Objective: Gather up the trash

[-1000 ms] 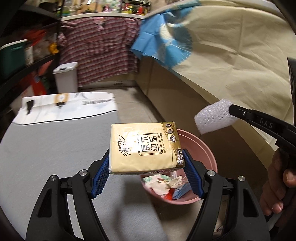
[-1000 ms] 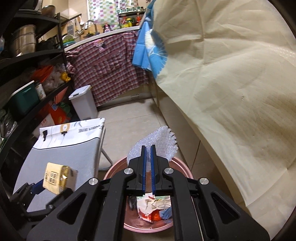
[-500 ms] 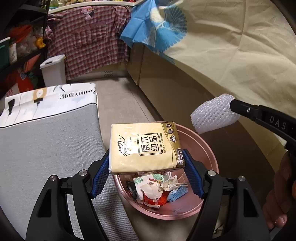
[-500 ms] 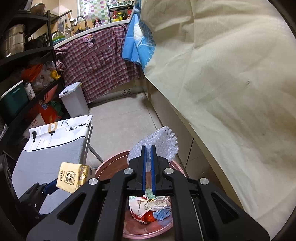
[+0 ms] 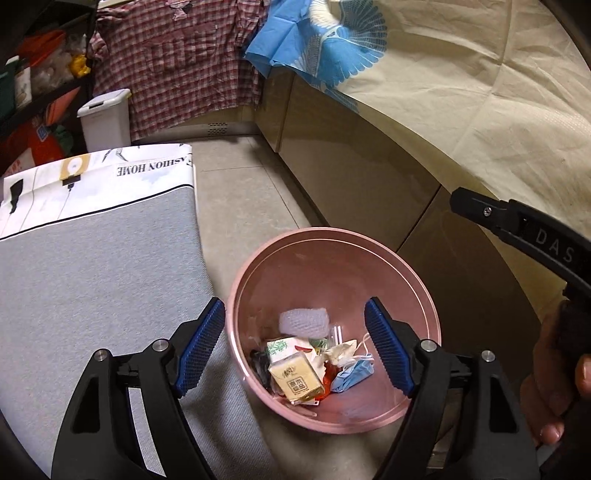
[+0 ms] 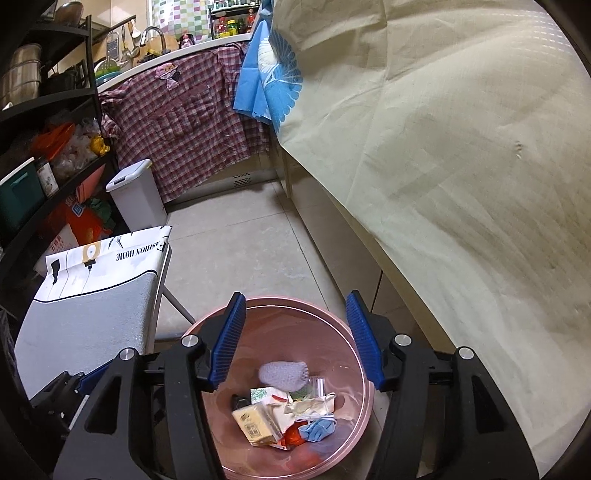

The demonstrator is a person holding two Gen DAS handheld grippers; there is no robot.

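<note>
Trash (image 5: 306, 365) heaped in pink basin (image 5: 332, 243); left gripper (image 5: 295, 349), right gripper (image 6: 293, 339) spread wide, empty.

You are looking down a narrow kitchen with a pale tiled floor (image 6: 236, 254). On your right a cream cloth (image 6: 443, 166) drapes over the cabinets (image 5: 354, 177), with a blue patterned cloth (image 6: 266, 77) hanging next to it. At the far end a plaid shirt (image 6: 184, 122) hangs from the white counter edge, where a tap (image 6: 151, 35) stands. A white lidded bin (image 6: 135, 194) sits on the floor below. On your left, dark shelving (image 6: 48, 99) holds pots and bags, and a grey-topped folding table (image 5: 85, 280) stands in front of it.
</note>
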